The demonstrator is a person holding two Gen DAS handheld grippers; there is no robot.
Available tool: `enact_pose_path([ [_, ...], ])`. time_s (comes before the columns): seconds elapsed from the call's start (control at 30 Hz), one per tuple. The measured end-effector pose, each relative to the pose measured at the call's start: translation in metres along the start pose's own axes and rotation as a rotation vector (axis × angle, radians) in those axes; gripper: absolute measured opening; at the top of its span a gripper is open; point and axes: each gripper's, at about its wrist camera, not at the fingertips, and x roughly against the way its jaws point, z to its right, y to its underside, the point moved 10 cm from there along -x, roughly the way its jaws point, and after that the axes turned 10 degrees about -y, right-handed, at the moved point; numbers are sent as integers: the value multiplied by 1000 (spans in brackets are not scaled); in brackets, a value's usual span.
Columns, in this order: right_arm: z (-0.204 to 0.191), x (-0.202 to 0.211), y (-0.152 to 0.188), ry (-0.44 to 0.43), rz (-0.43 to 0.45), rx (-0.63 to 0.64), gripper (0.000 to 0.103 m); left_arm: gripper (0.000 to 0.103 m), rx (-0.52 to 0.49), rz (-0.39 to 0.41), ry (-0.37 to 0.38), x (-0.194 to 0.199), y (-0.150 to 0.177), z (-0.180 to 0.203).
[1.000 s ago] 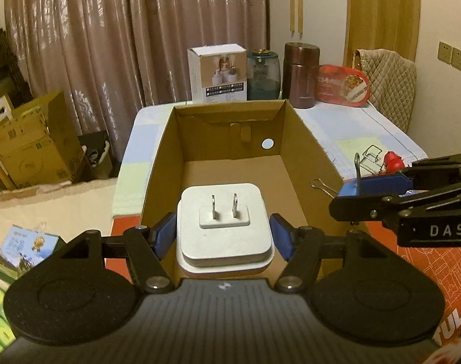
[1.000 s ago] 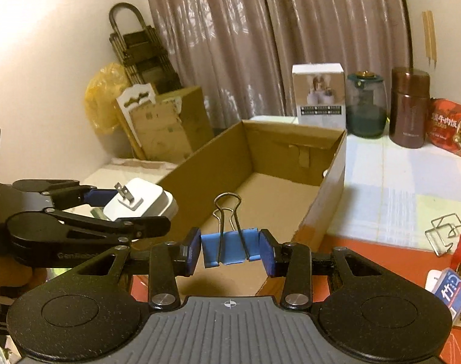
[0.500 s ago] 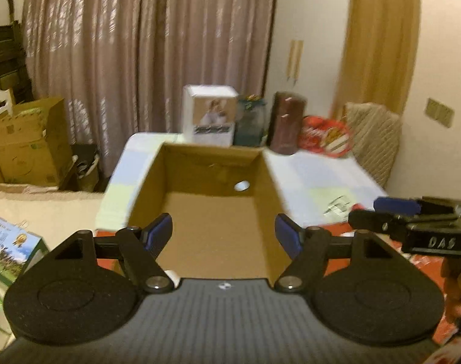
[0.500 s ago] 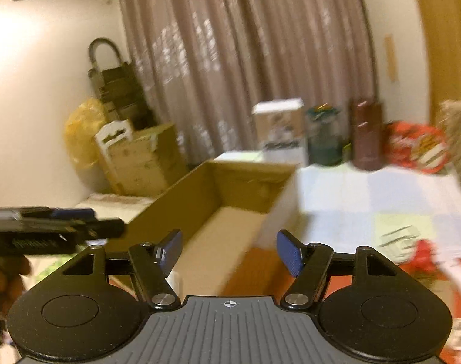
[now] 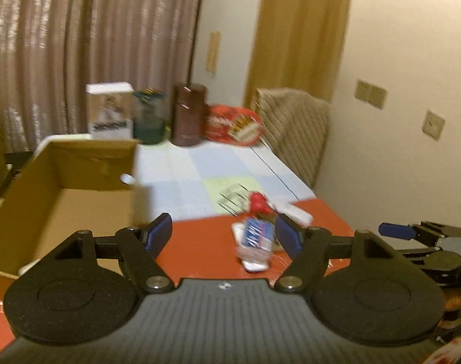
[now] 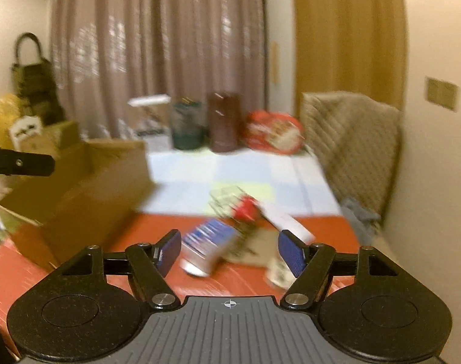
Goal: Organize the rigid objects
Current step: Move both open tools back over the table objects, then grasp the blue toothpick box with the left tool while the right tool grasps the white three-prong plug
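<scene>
In the left wrist view my left gripper (image 5: 224, 236) is open and empty above the red mat (image 5: 200, 242). A blurred blue-and-white packet (image 5: 256, 236) lies on the mat just beyond its right finger, with a red object (image 5: 257, 203) and wire clips (image 5: 233, 195) behind. The open cardboard box (image 5: 63, 182) stands to the left. My right gripper (image 6: 230, 251) has its jaws opening with nothing between them; the packet (image 6: 209, 242) and the red object (image 6: 245, 209) lie ahead of it. The box (image 6: 88, 188) is at its left.
A white carton (image 5: 109, 112), a green jar (image 5: 148, 121), a brown canister (image 5: 188, 115) and a red snack pack (image 5: 233, 124) line the table's far end. A quilted chair back (image 6: 348, 145) and the wall close off the right side.
The left gripper let go of the white plug adapter and the right let go of the blue binder clip at the box. Both then swung right toward the items on the red mat.
</scene>
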Motion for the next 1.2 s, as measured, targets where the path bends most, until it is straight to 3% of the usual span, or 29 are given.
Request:
enact_pose_path([
  [0.13, 32, -1, 24, 44, -29, -42, 68, 74, -60, -21, 16, -26, 19, 33],
  [0.47, 72, -40, 49, 42, -91, -89, 69, 74, -169, -62, -19, -101, 60, 53],
  [1.0, 94, -122, 65, 52, -167, -97, 75, 74, -178, -98, 26, -160, 73, 54],
  [1.2, 95, -141, 63, 35, -157, -117, 75, 74, -155, -110, 28, -170, 71, 47],
])
